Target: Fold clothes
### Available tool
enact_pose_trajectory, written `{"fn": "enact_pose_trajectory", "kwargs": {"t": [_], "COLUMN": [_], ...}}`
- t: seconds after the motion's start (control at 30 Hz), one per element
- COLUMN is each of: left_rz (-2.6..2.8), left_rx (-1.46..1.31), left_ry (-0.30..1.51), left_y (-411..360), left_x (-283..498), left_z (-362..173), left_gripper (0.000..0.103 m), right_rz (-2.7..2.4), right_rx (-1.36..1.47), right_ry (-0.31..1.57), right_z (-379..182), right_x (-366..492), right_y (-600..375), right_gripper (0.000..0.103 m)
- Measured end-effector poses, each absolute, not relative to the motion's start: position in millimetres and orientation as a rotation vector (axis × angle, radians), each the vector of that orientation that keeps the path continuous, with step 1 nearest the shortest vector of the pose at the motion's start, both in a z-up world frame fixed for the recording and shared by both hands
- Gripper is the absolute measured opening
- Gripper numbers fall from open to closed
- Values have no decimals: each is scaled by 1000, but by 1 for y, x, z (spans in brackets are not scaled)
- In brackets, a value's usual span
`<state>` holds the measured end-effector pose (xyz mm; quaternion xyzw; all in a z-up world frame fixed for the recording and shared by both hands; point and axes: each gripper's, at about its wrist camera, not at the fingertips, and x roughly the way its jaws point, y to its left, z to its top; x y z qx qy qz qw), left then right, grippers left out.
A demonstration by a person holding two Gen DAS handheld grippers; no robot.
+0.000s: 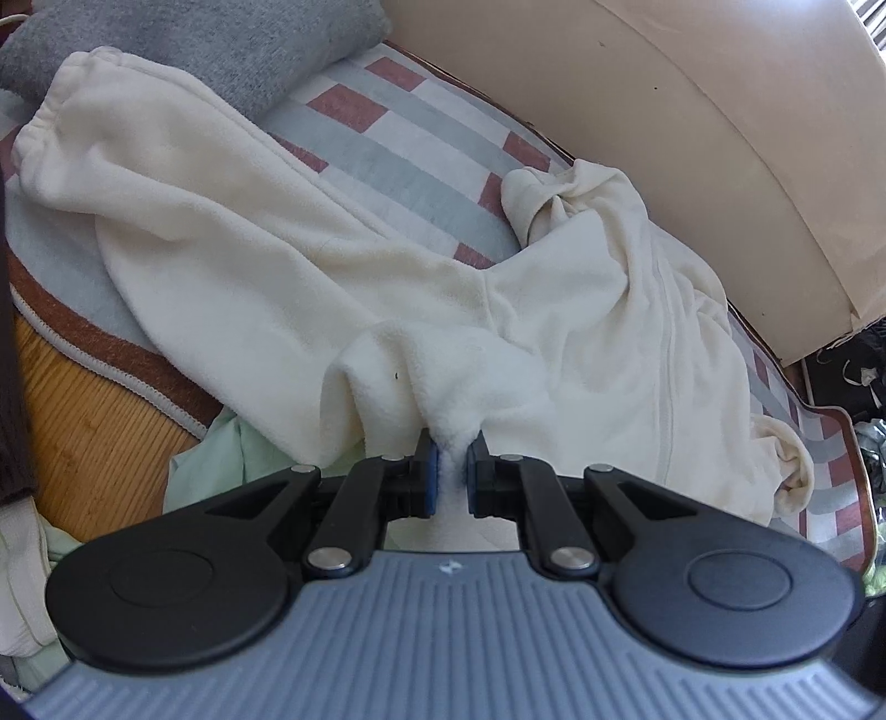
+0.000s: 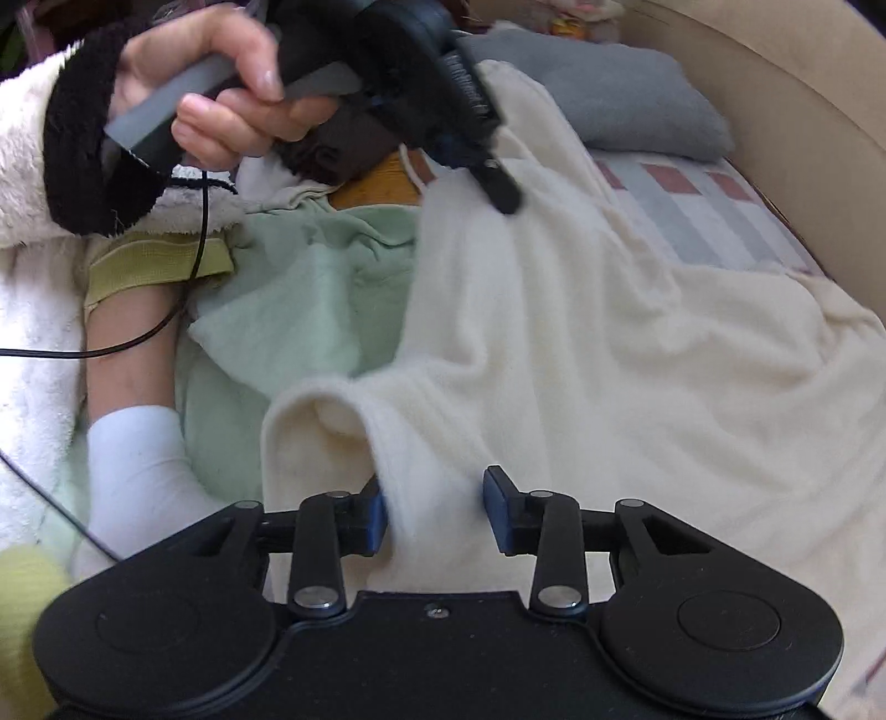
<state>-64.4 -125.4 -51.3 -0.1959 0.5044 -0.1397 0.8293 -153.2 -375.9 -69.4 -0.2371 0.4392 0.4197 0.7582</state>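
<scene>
While the cream fleece trousers (image 1: 266,232) lay spread across a checked mat (image 1: 387,144) of red, grey and white blocks, the left gripper (image 1: 453,471) had its blue-padded jaws clamped on a pinched fold of that fleece near the crotch. One leg ran up toward an elastic cuff beside a grey cushion (image 1: 221,50); the other bunched against a beige curved wall (image 1: 692,155). In the right wrist view, the right gripper (image 2: 434,509) straddled a raised fold of the same garment, its jaws apart with cloth between them and the pads not visibly pressing (some blur there). A pale green garment (image 2: 299,299) lay just beside and partly under the fleece. The left hand (image 2: 221,94), in a dark-cuffed fleecy sleeve, held its tool's grey handle. No legible writing showed; only a small pale emblem (image 1: 446,567) sat on the left gripper's ribbed body.
</scene>
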Motion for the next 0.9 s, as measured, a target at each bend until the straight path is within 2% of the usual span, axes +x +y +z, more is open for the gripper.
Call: {"fn": "enact_pose_trajectory", "kwargs": {"t": [0.07, 0.1, 0.13, 0.17, 0.33, 0.4, 0.5, 0.57, 0.67, 0.77, 0.83, 0.9], "left_rz": [-292, -288, -284, -281, -324, -401, -460, -473, -354, -245, -200, -196], "left_rx": [-415, -417, -419, -420, -474, -561, -603, -594, -421, -417, -446, -479], "left_ry": [1069, 1069, 1067, 1063, 960, 887, 802, 763, 915, 1095, 1125, 1073], "left_y": [-125, -125, -125, -124, -111, -102, -97, -97, -101, -96, -93, -90], "left_x": [-66, -67, -68, -70, -74, -83, -114, -136, -150, -150, -152, -155], "left_z": [-50, -50, -50, -49, -33, -19, -7, -3, -25, -60, -68, -59], "left_gripper": [9, 9, 9, 9, 9, 9, 9, 9, 9, 9, 9, 9], "right_rz": [905, 887, 875, 863, 868, 958, 1083, 1129, 1175, 1236, 1288, 1344], "right_rx": [-447, -392, -312, -231, 454, 621, 607, 667, 699, 625, 524, 423], "right_ry": [902, 877, 887, 896, 780, 722, 691, 751, 906, 1042, 1106, 1085], "right_z": [-75, -78, -80, -81, -49, -34, -25, -42, -76, -97, -98, -81], "right_x": [-149, -145, -142, -139, -143, -156, -174, -174, -170, -165, -162, -163], "right_y": [-375, -377, -383, -389, -478, -509, -526, -526, -511, -476, -451, -438], "right_gripper": [40, 35, 8, 6, 9, 9, 9, 9, 9, 9, 9, 9]}}
